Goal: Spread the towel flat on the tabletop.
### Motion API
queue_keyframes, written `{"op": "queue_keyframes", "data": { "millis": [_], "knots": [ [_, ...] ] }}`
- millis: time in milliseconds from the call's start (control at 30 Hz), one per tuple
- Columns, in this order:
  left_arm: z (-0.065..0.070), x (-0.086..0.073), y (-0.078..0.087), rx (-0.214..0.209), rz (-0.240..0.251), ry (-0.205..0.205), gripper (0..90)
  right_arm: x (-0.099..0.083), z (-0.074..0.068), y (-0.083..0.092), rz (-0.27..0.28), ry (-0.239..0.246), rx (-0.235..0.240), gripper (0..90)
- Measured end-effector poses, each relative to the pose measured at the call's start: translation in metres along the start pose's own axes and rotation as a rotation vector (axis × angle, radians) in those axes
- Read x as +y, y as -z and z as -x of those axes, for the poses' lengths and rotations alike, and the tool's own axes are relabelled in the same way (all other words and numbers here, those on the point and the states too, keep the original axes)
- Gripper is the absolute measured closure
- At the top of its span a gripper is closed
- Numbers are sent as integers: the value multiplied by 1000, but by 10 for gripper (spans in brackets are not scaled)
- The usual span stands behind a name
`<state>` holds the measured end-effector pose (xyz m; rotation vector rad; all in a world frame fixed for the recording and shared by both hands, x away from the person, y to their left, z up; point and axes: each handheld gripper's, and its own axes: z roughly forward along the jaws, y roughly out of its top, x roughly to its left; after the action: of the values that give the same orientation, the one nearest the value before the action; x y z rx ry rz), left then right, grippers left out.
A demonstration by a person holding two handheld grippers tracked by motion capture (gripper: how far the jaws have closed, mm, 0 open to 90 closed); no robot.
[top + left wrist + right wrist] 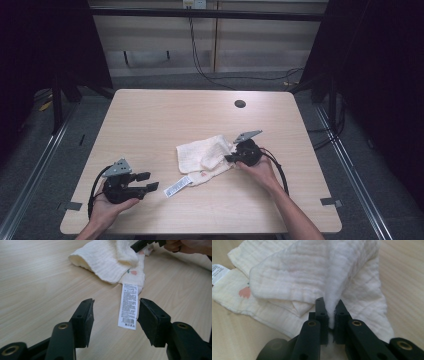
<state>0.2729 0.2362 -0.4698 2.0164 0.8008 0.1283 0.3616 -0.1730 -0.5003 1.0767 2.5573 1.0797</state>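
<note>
High view, nearest edge first: at about 7 o'clock on the wooden counter (pixel 150 115) the left gripper (pixel 148 181) rests in the person's left hand (pixel 107 207), jaws parted with nothing between them and aimed toward 3 o'clock. Left gripper view shows those jaws standing moderately apart above bare wood, with the white care label (pixel 128 305) lying flat just ahead, nearer the right-hand jaw but untouched. The label hangs off the near edge of the cream cloth (pixel 205 157), which sits crumpled slightly to the 5 o'clock side of the counter's centre. At the cloth's 3 o'clock side the right gripper (pixel 231 158), held in the right hand (pixel 260 172), pinches a raised fold; right gripper view shows its jaws narrow, clamped on that ridge of cloth. Farther off, toward 1 o'clock, a small round hole (pixel 240 104) marks the counter.
</note>
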Motion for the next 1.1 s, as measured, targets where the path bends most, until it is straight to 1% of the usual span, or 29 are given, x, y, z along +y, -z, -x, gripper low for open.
{"op": "queue_keyframes", "data": {
  "millis": [33,100,133,167,200,267,333,367,433,467,500,533,567,600,633,667,733,767,800,833,867,900,933,967,1000,1033,1100],
  "knots": [
    [1,1,-1,-1,-2,-13,486,-1,-2,0,5,7,5,853],
    [3,1,-3,-20,-5,-14,488,-3,-6,2,0,6,13,854],
    [3,2,-4,-41,-7,-6,492,-5,-9,3,-3,4,14,854],
    [2,2,-5,-61,-6,11,492,-6,-11,4,-3,9,18,853],
    [2,3,-6,-62,-10,10,494,-6,-13,5,-6,10,19,853],
    [5,4,-9,-40,-28,-24,510,-8,-17,7,-8,7,25,853],
    [9,5,-12,-37,-50,-57,526,-10,-22,8,-9,4,30,854],
    [12,5,-15,-37,-60,-80,531,-10,-24,8,-12,3,38,854],
    [16,7,-20,-38,-80,-104,514,-11,-31,9,-20,6,40,853],
    [18,8,-23,-51,-90,-112,497,-11,-34,9,-30,13,43,853],
    [20,10,-25,-54,-89,-118,494,-11,-38,9,-29,13,41,853],
    [21,11,-26,-54,-87,-123,494,-12,-42,9,-28,23,41,853],
    [23,13,-27,-55,-84,-127,496,-12,-44,9,-25,10,46,853],
    [23,15,-29,-61,-87,-134,501,-13,-45,8,-12,6,49,853],
    [24,17,-31,-61,-86,-140,511,-13,-48,8,-16,-3,46,853],
    [25,18,-34,-68,-85,-139,520,-13,-50,7,-15,-5,52,853],
    [27,22,-38,-77,-91,-152,547,-12,-56,6,-21,-4,48,853],
    [29,24,-40,-90,-86,-159,552,-11,-60,6,-24,-2,53,853],
    [30,26,-42,-106,-81,-169,576,-11,-64,5,-25,1,66,852],
    [32,28,-44,-107,-88,-185,589,-10,-69,4,-31,21,78,851],
    [34,29,-45,-125,-84,-198,601,-9,-76,4,-42,41,69,851],
    [36,31,-46,-144,-86,-198,624,-8,-80,3,-43,42,67,850],
    [37,32,-48,-156,-82,-195,639,-8,-82,1,-38,46,76,847],
    [40,33,-50,-155,-88,-210,655,-8,-84,0,-37,48,83,838],
    [41,34,-51,-152,-95,-229,673,-7,-85,0,-33,47,94,805],
    [42,35,-53,-153,-100,-239,686,-7,-85,0,-32,49,91,769],
    [46,38,-56,-174,-108,-249,706,-5,-86,4,-20,46,78,688]
  ]
}}
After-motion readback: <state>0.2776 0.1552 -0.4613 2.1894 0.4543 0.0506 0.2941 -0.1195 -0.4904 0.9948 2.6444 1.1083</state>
